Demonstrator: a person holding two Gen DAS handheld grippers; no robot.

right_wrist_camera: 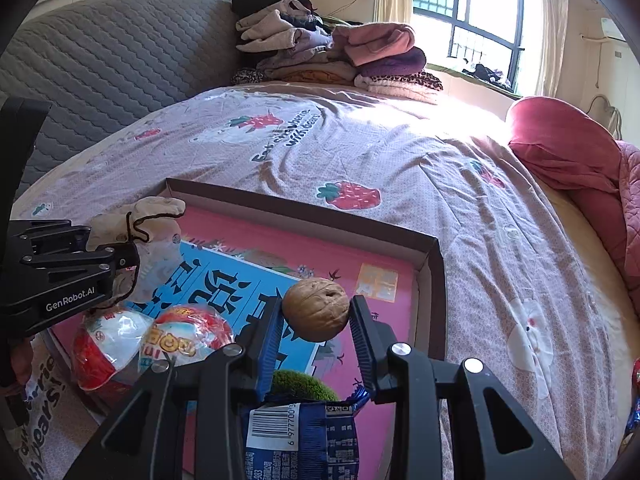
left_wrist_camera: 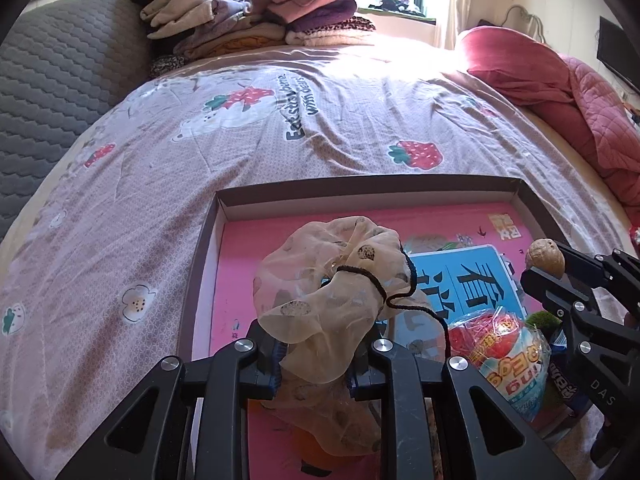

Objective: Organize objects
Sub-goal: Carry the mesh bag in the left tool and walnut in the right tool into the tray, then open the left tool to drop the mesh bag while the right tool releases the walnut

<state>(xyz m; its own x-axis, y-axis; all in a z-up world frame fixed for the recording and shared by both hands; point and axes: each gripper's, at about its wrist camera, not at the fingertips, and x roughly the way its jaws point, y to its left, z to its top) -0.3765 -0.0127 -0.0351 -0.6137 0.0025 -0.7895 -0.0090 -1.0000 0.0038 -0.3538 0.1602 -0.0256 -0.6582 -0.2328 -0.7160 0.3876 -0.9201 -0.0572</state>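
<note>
My left gripper (left_wrist_camera: 314, 364) is shut on a sheer beige scrunchie-like cloth (left_wrist_camera: 332, 284) with a black thread, held above the near left part of a shallow cardboard box lid (left_wrist_camera: 360, 185) lined with a pink and blue printed sheet. The cloth also shows in the right wrist view (right_wrist_camera: 156, 216). My right gripper (right_wrist_camera: 316, 320) is shut on a brown walnut (right_wrist_camera: 316, 309), held above the box's middle; the walnut also shows in the left wrist view (left_wrist_camera: 546, 258). The box (right_wrist_camera: 434, 280) lies on the bed.
In the box lie two red-and-white wrapped snacks (right_wrist_camera: 120, 344), a green mossy ball (right_wrist_camera: 304, 384) and a blue snack packet (right_wrist_camera: 304, 436). A pile of folded clothes (left_wrist_camera: 256, 16) sits at the bed's far end. A red quilt (left_wrist_camera: 560, 92) lies at the right.
</note>
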